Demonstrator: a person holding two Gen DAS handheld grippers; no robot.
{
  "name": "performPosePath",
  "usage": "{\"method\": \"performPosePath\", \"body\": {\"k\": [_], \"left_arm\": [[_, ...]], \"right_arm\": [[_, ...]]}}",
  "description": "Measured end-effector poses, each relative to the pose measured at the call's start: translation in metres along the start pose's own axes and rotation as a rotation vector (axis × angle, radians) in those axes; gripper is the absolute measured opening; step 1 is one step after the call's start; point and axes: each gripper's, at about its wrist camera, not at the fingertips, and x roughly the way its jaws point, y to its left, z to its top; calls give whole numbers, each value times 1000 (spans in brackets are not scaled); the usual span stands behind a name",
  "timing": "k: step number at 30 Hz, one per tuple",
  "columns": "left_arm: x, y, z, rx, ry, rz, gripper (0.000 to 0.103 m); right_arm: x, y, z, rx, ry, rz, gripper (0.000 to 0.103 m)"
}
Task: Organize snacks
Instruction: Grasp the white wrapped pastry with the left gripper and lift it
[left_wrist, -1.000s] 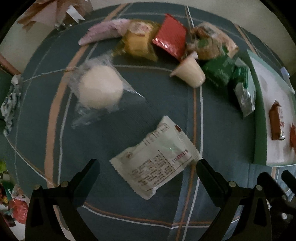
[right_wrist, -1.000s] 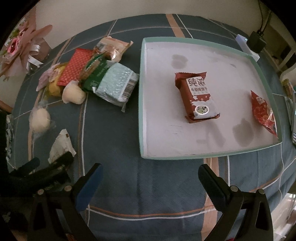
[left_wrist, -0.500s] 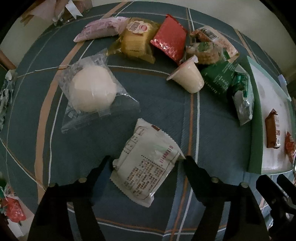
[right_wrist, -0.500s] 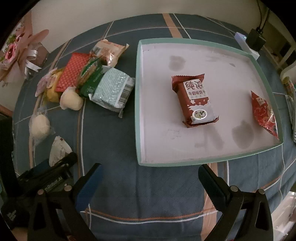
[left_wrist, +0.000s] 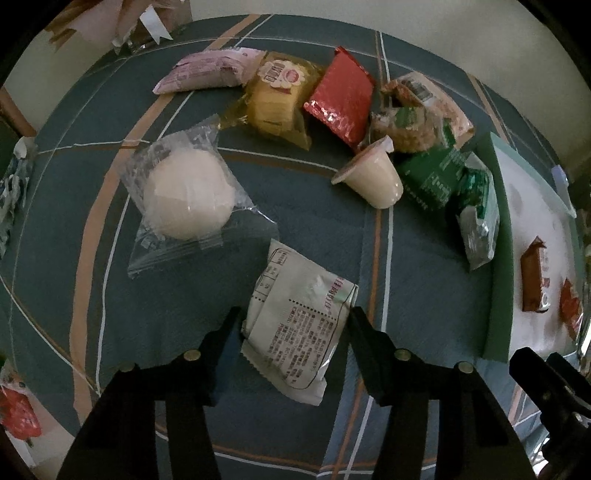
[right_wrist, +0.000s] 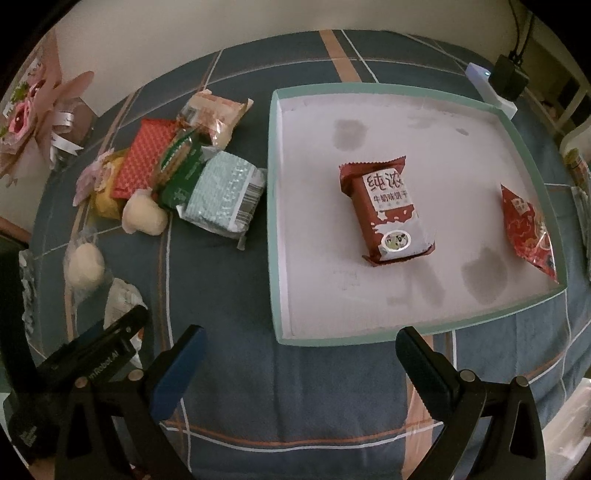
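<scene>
A: What's nearest the left gripper (left_wrist: 295, 321) now?

B: The white packet (left_wrist: 295, 325). A second ago the jaws stood wide with the packet lying ahead of them; now they are closing on it, the packet between them, both fingertips touching its edges. It sits bunched and tilted, so I judge it is caught and starting to lift off the cloth (left_wrist: 314, 229).

A: And the right gripper (right_wrist: 299, 350)?

B: Spread, nothing between its fingers, hovering over the cloth just before the tray (right_wrist: 275, 206), much as it was a second ago.

A: So what does that mean for the job?

B: One more snack is on its way. The tray, off to the right, already holds a brown packet (right_wrist: 388, 214) and a red one (right_wrist: 528, 229).

A: What's left farther out?

B: The bun (left_wrist: 188, 195) in clear wrap just beyond, then the cup (left_wrist: 373, 177), and the pile of packets near the far edge. Most of the sorting is still ahead.
</scene>
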Motion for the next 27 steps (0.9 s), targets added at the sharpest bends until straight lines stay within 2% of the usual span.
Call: {"method": "performPosePath", "body": {"k": [8, 13, 18, 24, 27], "left_arm": [[-22, -5, 13, -31, -57, -42, 56], [-45, -11, 26, -75, -121, -60, 56], [-50, -19, 38, -130, -148, -52, 56], [-47, -17, 46, -176, -146, -33, 56], [-42, -16, 58, -192, -151, -23, 56]], "right_arm": [[-7, 9, 15, -14, -43, 34, 103], [-16, 14, 25, -17, -107, 64, 103], [-13, 10, 37, 32, -124, 164, 103], [-4, 8, 54, 99, -123, 271, 86], [-2, 8, 58, 106, -117, 292, 75]]}}
